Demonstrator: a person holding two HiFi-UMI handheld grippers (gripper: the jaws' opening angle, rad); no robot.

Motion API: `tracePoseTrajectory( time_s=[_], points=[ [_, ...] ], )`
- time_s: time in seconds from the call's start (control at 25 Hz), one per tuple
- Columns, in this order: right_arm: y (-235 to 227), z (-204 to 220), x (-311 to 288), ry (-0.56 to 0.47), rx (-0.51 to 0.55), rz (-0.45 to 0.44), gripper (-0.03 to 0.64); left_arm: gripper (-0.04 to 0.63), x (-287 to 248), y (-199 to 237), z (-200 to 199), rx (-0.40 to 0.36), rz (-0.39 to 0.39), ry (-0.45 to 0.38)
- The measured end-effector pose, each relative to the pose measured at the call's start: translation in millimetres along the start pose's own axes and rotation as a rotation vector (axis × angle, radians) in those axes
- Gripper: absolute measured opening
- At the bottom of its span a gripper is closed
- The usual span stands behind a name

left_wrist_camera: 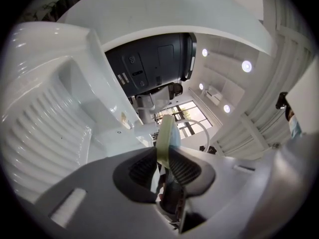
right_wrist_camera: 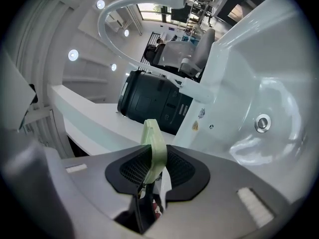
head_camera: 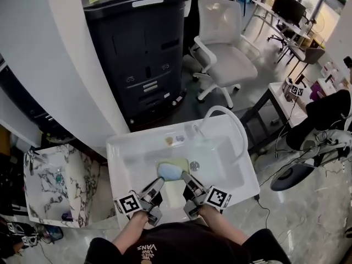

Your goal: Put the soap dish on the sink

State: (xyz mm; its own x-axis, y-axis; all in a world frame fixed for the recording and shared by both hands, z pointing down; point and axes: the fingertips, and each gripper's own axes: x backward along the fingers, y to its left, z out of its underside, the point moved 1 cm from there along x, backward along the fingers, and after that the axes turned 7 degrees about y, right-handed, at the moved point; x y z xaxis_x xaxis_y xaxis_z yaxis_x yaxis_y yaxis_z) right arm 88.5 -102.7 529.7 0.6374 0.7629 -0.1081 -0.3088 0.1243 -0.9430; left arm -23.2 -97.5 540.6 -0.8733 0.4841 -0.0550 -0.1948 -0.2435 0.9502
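Note:
A pale green soap dish (head_camera: 173,169) with a light blue soap in it hangs over the basin of the white sink (head_camera: 124,147), near its front wall. My left gripper (head_camera: 158,183) is shut on the dish's left rim, and my right gripper (head_camera: 187,180) is shut on its right rim. In the left gripper view the thin green rim (left_wrist_camera: 164,138) stands pinched between the dark pads (left_wrist_camera: 144,171). The right gripper view shows the same rim (right_wrist_camera: 155,146) clamped upright between its pads (right_wrist_camera: 177,168). The drain (right_wrist_camera: 262,123) lies just right of the dish.
A curved white faucet (head_camera: 231,120) rises at the sink's back right. A small item (head_camera: 175,140) sits on the back ledge. Behind stand a dark cabinet (head_camera: 143,54) and a white office chair (head_camera: 225,48). A marble-patterned block (head_camera: 60,183) is on the left.

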Motion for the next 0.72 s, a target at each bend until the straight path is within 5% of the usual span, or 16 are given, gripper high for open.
tracePoseTrajectory(
  time_s=[0.32, 0.48, 0.6, 0.72],
  points=[
    [-17.5, -18.1, -21.7, 0.055, 0.028, -0.022, 0.087, 0.118, -16.1, 22.0, -10.3, -0.008, -0.046, -0.046],
    [-40.4, -19.9, -26.9, 0.073, -0.022, 0.062, 0.087, 0.118, -23.2, 39.3, -16.9, -0.012, -0.076, -0.049],
    [-39.6, -27.9, -42.7, 0.081, 0.032, -0.017, 0.087, 0.118, -28.2, 50.2, -20.8, -0.006, -0.089, -0.057],
    [-56.2, -26.8, -49.0, 0.099, 0.003, 0.017, 0.087, 0.118, -30.8, 62.1, -23.0, 0.007, -0.109, -0.071]
  ],
)
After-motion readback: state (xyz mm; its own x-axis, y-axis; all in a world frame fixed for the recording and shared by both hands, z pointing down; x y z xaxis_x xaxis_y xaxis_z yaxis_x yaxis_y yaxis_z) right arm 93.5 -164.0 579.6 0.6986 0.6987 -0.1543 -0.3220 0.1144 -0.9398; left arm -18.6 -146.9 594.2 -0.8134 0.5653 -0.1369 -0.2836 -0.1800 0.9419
